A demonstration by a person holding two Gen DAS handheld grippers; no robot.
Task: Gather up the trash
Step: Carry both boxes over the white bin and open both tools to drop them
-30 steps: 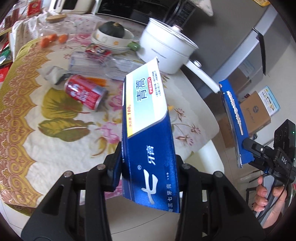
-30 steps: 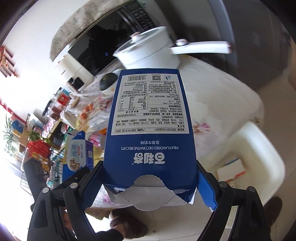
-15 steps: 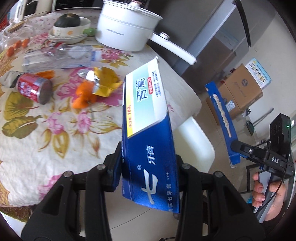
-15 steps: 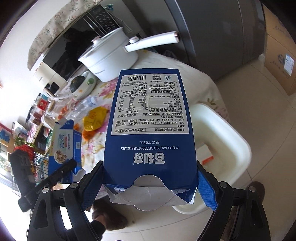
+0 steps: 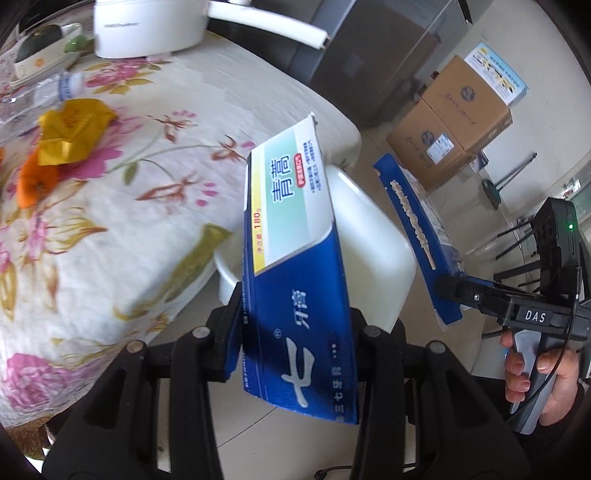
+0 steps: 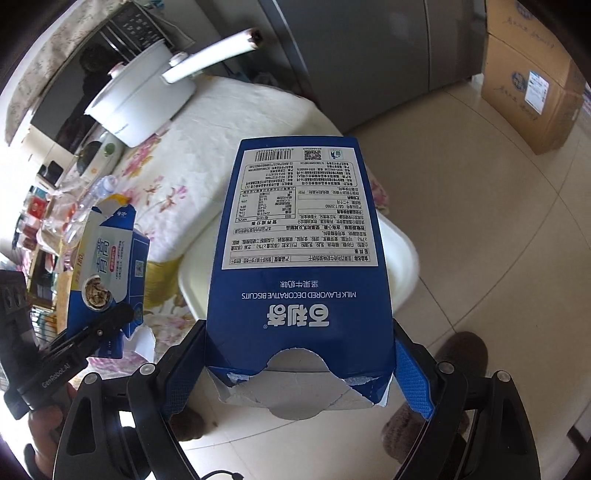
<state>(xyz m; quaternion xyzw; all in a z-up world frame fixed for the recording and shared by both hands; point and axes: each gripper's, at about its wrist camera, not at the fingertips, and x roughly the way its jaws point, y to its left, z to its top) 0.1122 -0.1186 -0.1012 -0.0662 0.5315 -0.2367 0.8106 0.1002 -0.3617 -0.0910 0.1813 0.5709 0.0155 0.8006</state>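
The toothpaste box [image 5: 295, 266] is clamped in my left gripper [image 5: 295, 332], pads pressed on its two narrow sides. The biscuit box [image 6: 301, 266] sits the same way in my right gripper [image 6: 299, 354], torn flap end nearest the camera. Both hang over the white bin [image 5: 373, 236] that stands on the floor just beside the table [image 5: 110, 192].

To drop them well, I judge I should bring each box squarely over the bin's mouth and tip its far end down before letting go, one box after the other, so neither catches the rim or the other box.

The toothpaste box's long axis runs forward along my fingers, far end raised and leaning slightly left, toward the table edge. The biscuit box likewise points straight ahead, barcode end farthest out, above the bin.

On the table a yellow wrapper [image 5: 70, 129], an orange scrap [image 5: 35, 179] and a plastic bottle [image 5: 48, 92] wait for collection, near the white pot [image 5: 147, 29].
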